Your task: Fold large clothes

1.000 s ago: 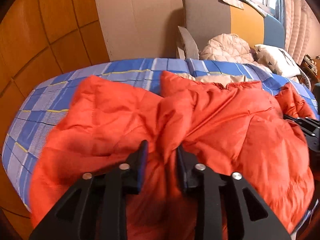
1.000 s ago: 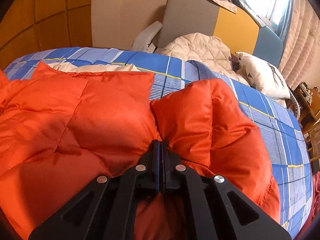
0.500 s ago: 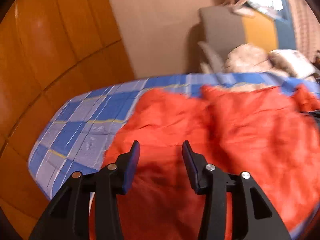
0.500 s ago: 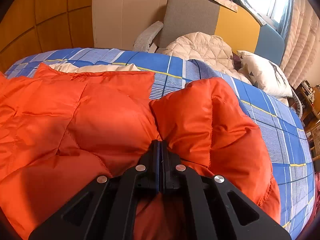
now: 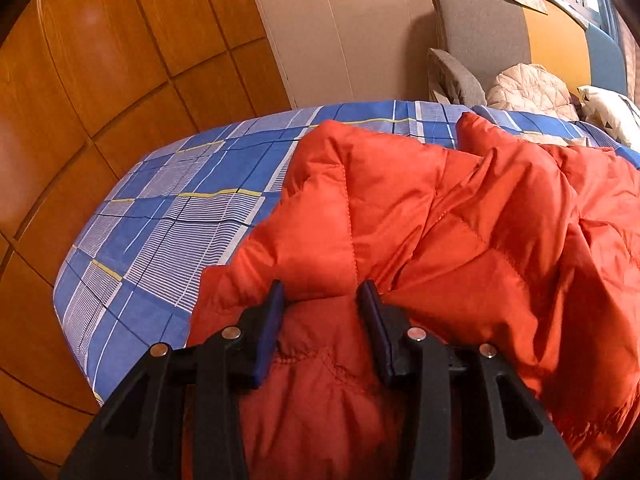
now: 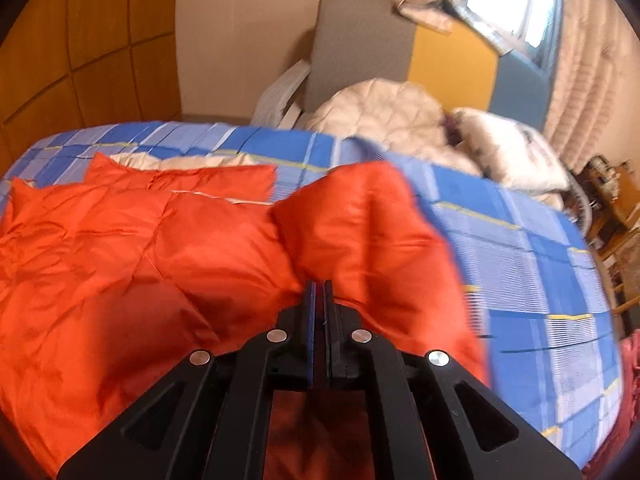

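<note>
Since a second ago our left gripper (image 5: 320,300) has swung off the middle of the orange down jacket (image 5: 440,220) toward its left edge and dipped lower, so more blue plaid bedsheet (image 5: 168,216) now shows on its left, while our right gripper (image 6: 319,292) has lifted its pinched fold, which blurs that view. On the left, our jaws stand partly apart with a puffed ridge of jacket bulging between them; the pads sit against its flanks, but we cannot tell whether they truly press on it. What the coming move turns on, as we judge it, is that the jacket's long axis runs left to right across the bed, our two tools holding its near edge well apart from each other, with the bulk of the cloth lying beyond both of us toward the far side. On the right, our jaws are fully closed on a thin fold near the raised sleeve. The soft bedsheet carries it all, a cream lining (image 6: 180,160) showing at the jacket's far edge. Wooden wall panels (image 5: 100,80) stand left, and far right are a padded headboard (image 6: 400,52), a cream quilted coat (image 6: 380,108) and a pillow (image 6: 512,152).
</note>
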Demonstrator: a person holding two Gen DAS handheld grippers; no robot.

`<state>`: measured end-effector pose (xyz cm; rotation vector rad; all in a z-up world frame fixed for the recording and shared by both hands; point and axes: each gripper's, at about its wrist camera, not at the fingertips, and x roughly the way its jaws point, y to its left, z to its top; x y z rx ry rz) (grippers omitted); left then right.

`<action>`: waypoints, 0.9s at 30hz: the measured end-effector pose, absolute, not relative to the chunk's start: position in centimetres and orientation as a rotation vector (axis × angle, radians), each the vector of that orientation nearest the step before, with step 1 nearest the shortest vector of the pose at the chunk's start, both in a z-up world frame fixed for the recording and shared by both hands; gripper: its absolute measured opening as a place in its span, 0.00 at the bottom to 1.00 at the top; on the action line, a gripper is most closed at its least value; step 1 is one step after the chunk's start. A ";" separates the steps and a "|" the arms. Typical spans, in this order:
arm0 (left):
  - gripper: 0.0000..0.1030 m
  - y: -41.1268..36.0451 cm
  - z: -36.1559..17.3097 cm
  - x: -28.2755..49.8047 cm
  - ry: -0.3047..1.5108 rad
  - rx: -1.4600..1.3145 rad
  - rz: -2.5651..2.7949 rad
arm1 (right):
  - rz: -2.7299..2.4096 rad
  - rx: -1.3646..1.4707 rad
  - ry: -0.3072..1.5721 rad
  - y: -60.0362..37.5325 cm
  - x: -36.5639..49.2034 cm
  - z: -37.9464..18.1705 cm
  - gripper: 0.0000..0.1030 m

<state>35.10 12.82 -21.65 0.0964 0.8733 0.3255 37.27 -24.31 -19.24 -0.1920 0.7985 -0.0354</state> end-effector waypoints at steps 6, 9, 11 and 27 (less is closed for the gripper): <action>0.39 12.6 -21.9 36.3 0.908 0.117 0.370 | -0.097 -0.223 0.846 -26.1 40.0 -21.9 0.01; 0.41 13.7 -22.2 37.2 0.942 0.068 0.381 | -0.105 -0.209 0.867 -26.4 41.8 -23.4 0.01; 0.42 14.1 -22.8 37.8 0.948 0.061 0.380 | -0.097 -0.201 0.854 -26.6 42.5 -24.3 0.01; 0.59 14.2 -19.3 30.2 0.789 -0.102 0.352 | 0.058 -0.096 0.724 -23.7 35.9 -18.6 0.01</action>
